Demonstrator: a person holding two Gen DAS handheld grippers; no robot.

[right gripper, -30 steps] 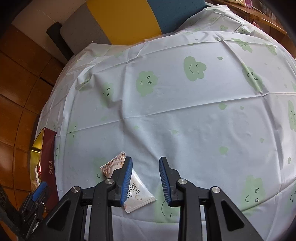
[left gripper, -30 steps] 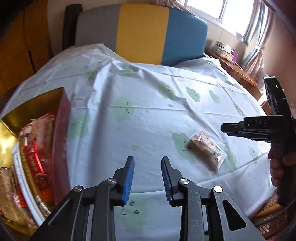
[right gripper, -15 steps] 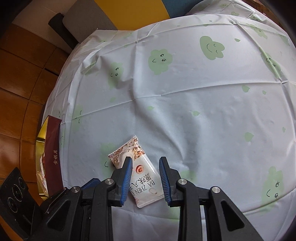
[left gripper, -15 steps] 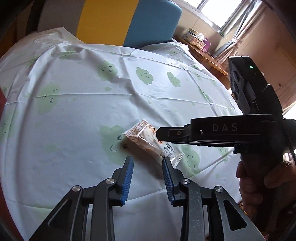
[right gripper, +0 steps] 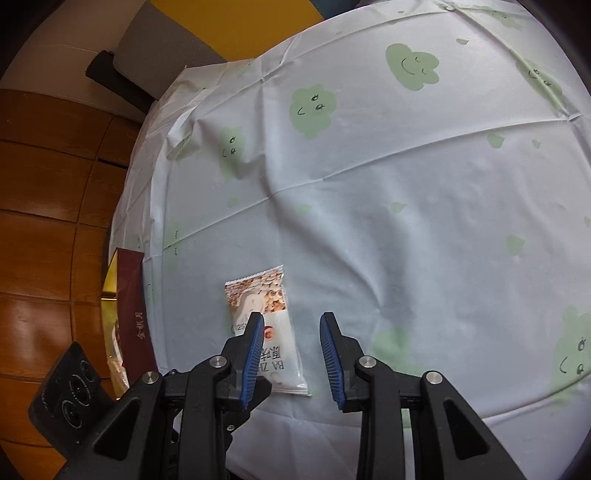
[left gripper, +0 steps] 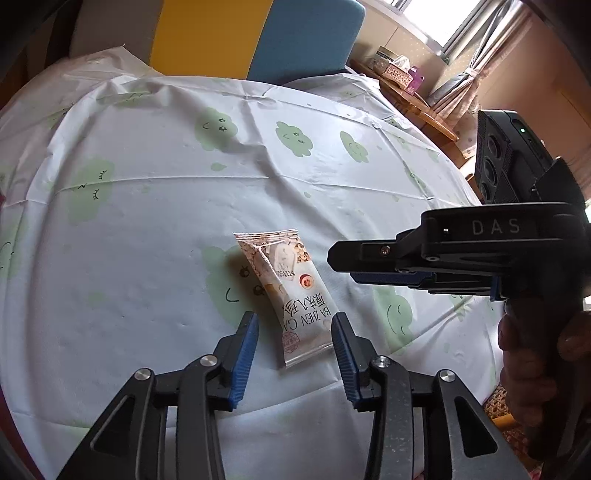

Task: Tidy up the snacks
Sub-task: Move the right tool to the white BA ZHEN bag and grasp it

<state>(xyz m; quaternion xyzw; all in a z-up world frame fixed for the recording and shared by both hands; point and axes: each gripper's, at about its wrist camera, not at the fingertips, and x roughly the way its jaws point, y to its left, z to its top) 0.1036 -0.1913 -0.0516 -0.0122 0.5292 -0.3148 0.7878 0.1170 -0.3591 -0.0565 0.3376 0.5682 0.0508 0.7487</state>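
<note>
On tablecloth (left gripper: pixel 155 236): snack packet (left gripper: pixel 291 295) flat, long axis toward left gripper (left gripper: pixel 295 332) (jaws apart); right gripper (right gripper: pixel 291 332) jaws apart.

Round table (left gripper: pixel 155 206) w/ white plastic cloth, pale green smiling clouds printed on it, fold creases across the top. Behind its far edge, a chair back (left gripper: pixel 258 37) in grey, yellow & blue panels, w/ a dark post at the grey side. Far right corner of room: window (left gripper: pixel 439 18) w/ strong daylight, pinkish curtains (left gripper: pixel 476 85) beside it. Wooden sideboard (left gripper: pixel 417 103) under the window carries a woven tissue box (left gripper: pixel 397 72) & small purple item, prob. a box. Floor (right gripper: pixel 48 206) is glossy orange-brown wood panels, left of the table edge.
</note>
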